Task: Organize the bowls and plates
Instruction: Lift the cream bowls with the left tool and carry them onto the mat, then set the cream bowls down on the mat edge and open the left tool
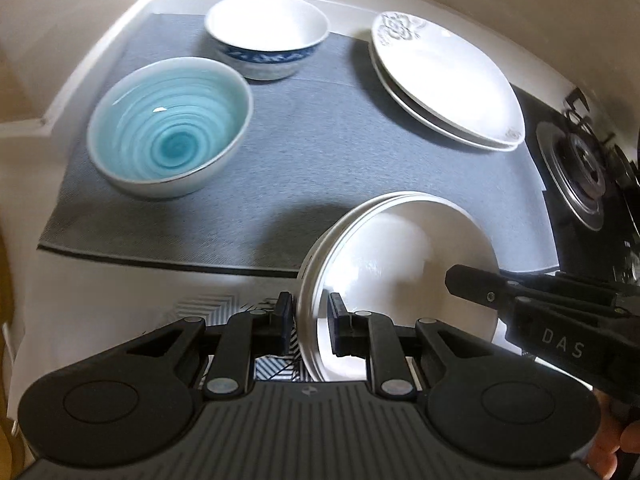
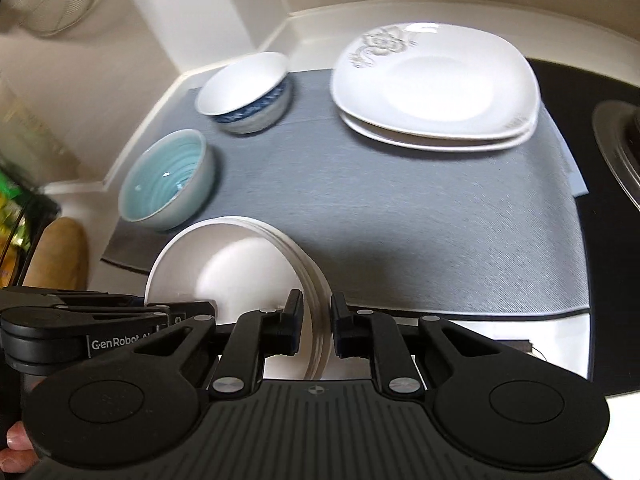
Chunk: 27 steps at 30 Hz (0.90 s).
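White round plates [image 1: 384, 256], a small stack, hang between your two tongs: the left tongs [image 1: 310, 320] pinch one rim, the right tongs [image 2: 316, 322] the opposite rim, so the stack stays level above the grey mat [image 1: 312, 128]. Square plates [image 2: 436, 88] are already stacked at the back right; both bowls [image 1: 168, 136] sit apart on the left.

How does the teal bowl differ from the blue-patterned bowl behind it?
The teal bowl is glazed turquoise inside with spiral rings; the blue-patterned bowl is plain white inside, with a blue band outside. The teal bowl sits nearer the grippers. Both stand upright and empty on the grey mat.
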Tool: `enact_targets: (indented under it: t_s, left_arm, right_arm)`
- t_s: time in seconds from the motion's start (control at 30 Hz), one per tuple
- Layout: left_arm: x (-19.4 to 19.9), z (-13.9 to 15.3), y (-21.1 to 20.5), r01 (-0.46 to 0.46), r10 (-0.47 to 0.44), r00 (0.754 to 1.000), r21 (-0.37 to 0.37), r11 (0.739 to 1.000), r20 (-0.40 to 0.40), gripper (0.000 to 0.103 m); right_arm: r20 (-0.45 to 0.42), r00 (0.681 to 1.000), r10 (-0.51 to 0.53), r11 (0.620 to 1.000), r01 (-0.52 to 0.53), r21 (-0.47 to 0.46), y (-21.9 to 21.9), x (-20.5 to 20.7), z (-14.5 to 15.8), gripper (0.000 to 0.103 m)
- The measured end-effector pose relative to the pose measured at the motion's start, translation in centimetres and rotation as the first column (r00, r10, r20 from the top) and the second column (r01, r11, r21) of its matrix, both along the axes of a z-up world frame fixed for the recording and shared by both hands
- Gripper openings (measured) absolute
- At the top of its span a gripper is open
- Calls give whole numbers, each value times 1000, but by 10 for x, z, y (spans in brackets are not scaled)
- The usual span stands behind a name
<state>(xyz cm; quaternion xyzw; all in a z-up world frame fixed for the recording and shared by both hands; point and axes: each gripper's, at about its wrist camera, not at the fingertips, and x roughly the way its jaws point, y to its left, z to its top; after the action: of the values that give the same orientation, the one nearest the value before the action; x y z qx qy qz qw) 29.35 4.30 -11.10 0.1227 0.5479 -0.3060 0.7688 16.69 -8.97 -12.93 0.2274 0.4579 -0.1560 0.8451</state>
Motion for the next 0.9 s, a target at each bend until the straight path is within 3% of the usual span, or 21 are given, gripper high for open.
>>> enact_targets:
  t_s: [0.27, 0.47, 0.53, 0.6, 0.63, 0.7, 0.77, 0.9]
  left_arm:
    - [16, -10, 1, -11, 11, 1000, 10, 1000, -7, 20]
    - [20, -9, 7, -22, 22, 1000, -18, 1000, -5, 27]
    - [19, -7, 9, -29, 29, 999, -11, 1000, 23, 36]
    - [20, -5, 13, -28, 28, 999, -18, 999, 35, 54]
    - [20, -3, 16, -25, 26, 999, -25, 999, 33, 59]
    - [20, 0, 22, -29, 31, 999, -39, 999, 33, 76]
    - [18, 5, 28, -33, 36, 998, -57, 998, 48, 84]
    - [11, 16, 38, -20, 29, 996, -103, 994, 83, 94]
  right_arm:
    - [-18, 999, -47, 999, 47, 22, -9, 0, -12, 15]
    - [-20, 999, -45, 999, 45, 7, -13, 5, -14, 15]
    - [-20, 999, -42, 999, 42, 11, -13, 6, -15, 17]
    - [-20, 999, -35, 999, 35, 28, -13, 6, -15, 19]
    - [-19, 999, -32, 999, 33, 22, -12, 6, -13, 22]
    - [-9, 1000, -16, 1000, 15, -8, -8, 4, -8, 40]
    - [-1, 1000, -14, 999, 14, -40, -5, 1, 0, 57]
    - [15, 1000, -14, 998, 15, -58, 0, -6, 14, 67]
